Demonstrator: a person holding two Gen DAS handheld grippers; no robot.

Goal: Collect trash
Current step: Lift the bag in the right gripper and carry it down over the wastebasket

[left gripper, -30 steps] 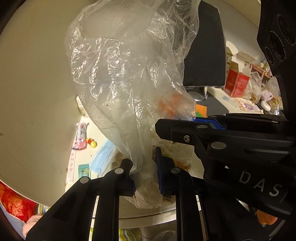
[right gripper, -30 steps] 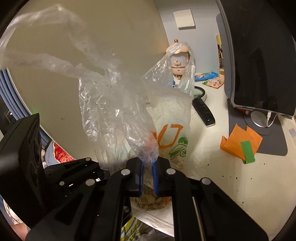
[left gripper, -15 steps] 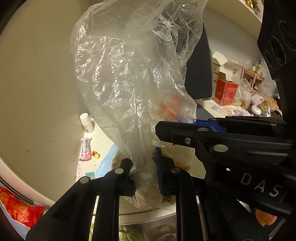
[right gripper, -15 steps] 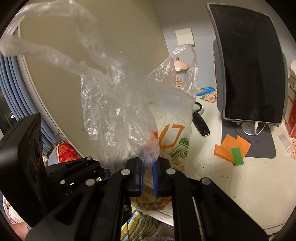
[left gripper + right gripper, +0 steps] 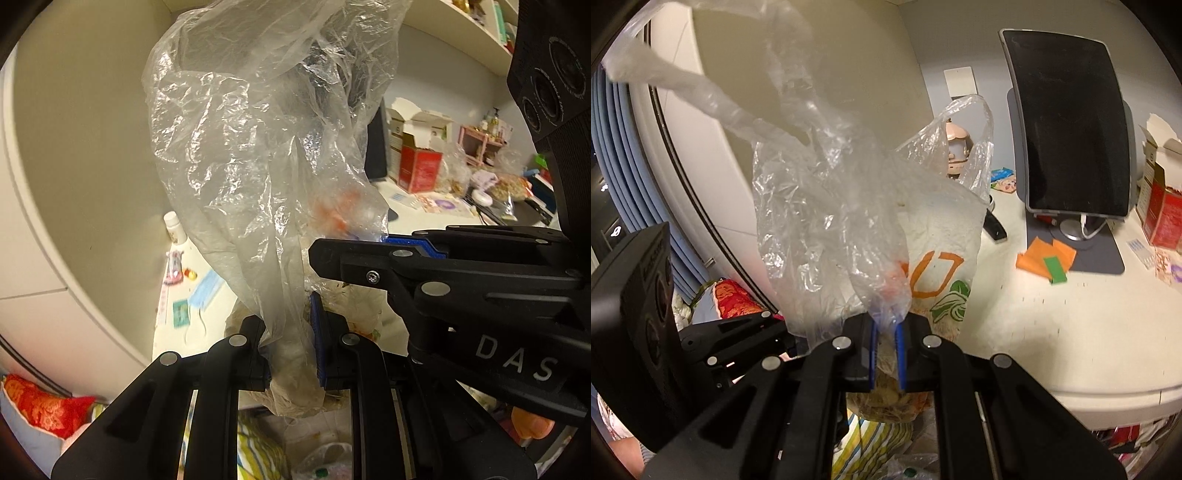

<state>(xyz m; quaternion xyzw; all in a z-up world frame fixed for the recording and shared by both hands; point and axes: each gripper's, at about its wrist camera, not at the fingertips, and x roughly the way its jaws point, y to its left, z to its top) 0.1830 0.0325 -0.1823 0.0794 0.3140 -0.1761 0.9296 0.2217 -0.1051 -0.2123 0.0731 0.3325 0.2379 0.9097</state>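
While both grippers, left (image 5: 290,345) & right (image 5: 884,356), stay clamped on the plastic bag (image 5: 849,206), its loaded bottom hangs below them, off the desk (image 5: 1052,332) edge.

White desk (image 5: 1052,332) at frame right carried monitor stand (image 5: 1075,229), orange paper (image 5: 1034,258) w/ green strip, red box (image 5: 1163,218) (far right).

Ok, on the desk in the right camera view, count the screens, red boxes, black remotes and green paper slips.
screen: 1
red box: 1
black remote: 1, partly hidden behind the bag
green paper slip: 1
Total: 4
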